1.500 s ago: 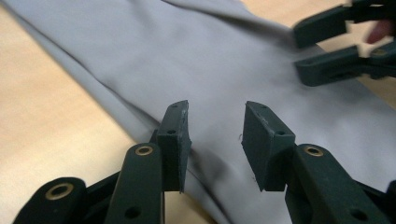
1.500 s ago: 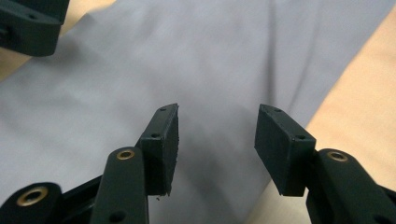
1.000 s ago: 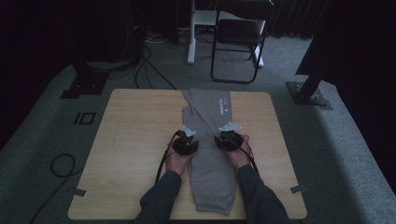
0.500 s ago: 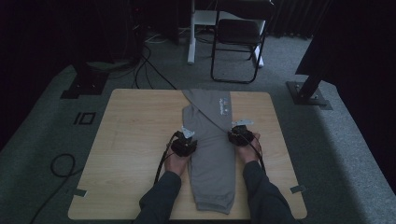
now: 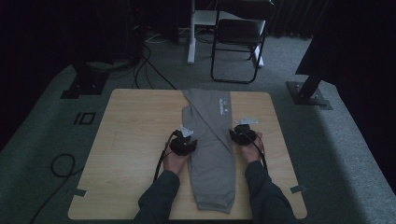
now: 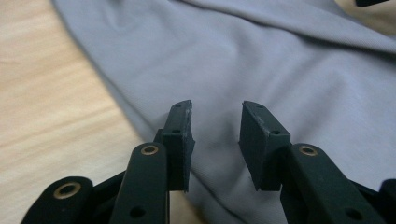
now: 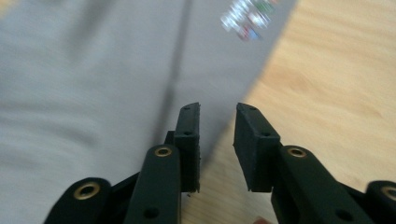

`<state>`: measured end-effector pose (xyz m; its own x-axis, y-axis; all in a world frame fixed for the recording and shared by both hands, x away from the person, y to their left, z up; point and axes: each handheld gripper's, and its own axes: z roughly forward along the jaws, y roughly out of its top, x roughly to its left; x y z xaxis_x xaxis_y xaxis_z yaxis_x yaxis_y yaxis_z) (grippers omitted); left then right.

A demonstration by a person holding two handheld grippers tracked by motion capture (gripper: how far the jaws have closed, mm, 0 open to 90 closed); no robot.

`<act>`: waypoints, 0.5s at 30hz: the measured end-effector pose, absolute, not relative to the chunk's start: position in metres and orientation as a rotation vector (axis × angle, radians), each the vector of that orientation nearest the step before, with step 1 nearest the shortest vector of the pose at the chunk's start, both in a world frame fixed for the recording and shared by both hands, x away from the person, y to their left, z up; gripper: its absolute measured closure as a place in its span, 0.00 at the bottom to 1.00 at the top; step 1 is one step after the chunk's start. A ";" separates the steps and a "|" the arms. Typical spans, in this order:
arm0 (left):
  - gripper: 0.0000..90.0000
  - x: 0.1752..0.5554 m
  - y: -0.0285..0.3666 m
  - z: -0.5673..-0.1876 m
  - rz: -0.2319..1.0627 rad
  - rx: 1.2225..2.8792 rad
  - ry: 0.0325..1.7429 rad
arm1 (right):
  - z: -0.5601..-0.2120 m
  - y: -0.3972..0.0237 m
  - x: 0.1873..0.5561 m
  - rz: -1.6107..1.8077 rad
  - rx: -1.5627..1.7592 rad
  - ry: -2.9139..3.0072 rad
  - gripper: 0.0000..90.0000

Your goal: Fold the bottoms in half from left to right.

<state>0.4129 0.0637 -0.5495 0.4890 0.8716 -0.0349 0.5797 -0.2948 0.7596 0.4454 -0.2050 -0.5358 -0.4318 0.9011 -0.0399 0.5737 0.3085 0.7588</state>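
Grey trousers [image 5: 212, 154] lie lengthwise from the table [image 5: 130, 140] near edge to its far edge. Left tool [image 6: 215, 128], just widened, spread over their left hem; right tool [image 7: 217, 130] spread at right hem, seemingly pinching nothing.

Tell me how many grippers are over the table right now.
2. The left gripper sits at the left edge of the grey trousers; the right gripper sits at their right edge. Both have their jaws apart, holding nothing.
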 end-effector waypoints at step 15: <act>0.83 0.428 0.065 -0.554 0.545 2.029 1.220 | -0.547 -0.161 0.460 0.804 1.210 2.193 0.82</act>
